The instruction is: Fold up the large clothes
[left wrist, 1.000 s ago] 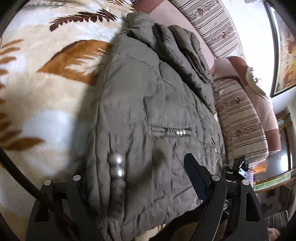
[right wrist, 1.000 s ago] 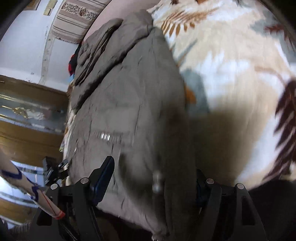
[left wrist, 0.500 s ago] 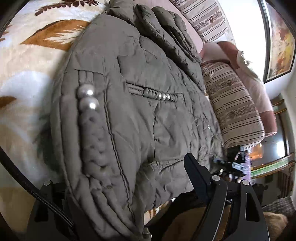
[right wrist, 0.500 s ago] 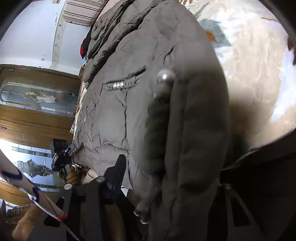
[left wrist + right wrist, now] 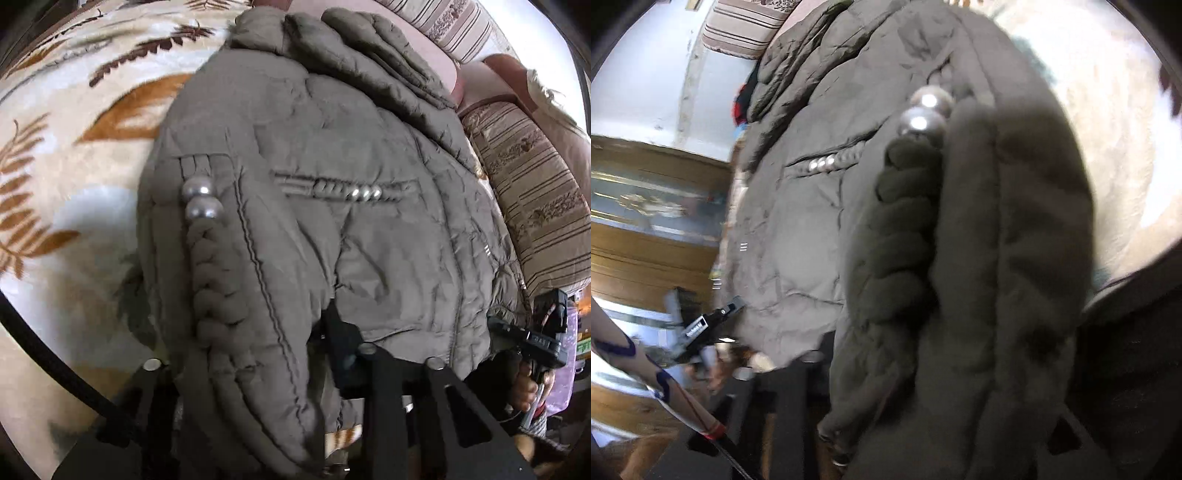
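The padded jacket (image 5: 369,229) is a crinkled olive-grey quilted thing, lying on a plush cream blanket (image 5: 74,192) printed with brown fern leaves. Its hem edge carries a fat braided cord topped by two pearly beads (image 5: 199,201), and a beaded braid trims the pocket slit (image 5: 351,192). The hood is bunched at the far end.

The left gripper (image 5: 255,369) has just been closing and now pinches the hem, cloth bulging between its black fingers. The right gripper (image 5: 923,387) has been closing too; its jaws are buried under the fabric, gripping the hem, though blur hides the pads.

Striped sofa cushions (image 5: 535,206) back the blanket; a wooden glazed cabinet (image 5: 646,221) stands behind.
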The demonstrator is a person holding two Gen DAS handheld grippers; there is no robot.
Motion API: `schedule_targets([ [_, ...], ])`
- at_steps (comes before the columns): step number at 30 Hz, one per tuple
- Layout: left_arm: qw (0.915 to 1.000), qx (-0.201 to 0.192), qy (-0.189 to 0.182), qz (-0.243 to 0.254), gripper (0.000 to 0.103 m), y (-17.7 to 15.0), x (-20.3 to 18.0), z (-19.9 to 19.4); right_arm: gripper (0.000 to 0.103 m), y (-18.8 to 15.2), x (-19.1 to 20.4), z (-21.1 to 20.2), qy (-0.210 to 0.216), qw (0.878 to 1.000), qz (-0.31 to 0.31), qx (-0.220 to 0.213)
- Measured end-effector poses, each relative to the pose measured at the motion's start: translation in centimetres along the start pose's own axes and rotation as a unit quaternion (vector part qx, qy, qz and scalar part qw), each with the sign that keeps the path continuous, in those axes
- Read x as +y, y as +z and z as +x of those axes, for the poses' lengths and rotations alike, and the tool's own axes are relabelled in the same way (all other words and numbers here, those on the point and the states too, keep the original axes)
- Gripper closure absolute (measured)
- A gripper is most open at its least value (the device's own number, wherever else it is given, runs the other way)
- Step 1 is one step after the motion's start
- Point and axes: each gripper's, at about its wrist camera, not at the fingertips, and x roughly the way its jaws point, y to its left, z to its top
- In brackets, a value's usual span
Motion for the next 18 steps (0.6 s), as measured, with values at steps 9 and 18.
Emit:
schedule_targets([
  [9, 0.9962, -0.071, -0.042, 0.029, 0.087, 0.2, -2.1, -8.4, 0.085, -0.1, 5.6, -8.3, 0.063, 0.992, -0.077, -0.080],
  [18, 0.9966, -0.073, -0.032, 0.022, 0.087, 2.2, -1.2, -8.1, 0.086, 1.4, 6.6, -7.2, 0.060, 0.992, -0.094, -0.057],
])
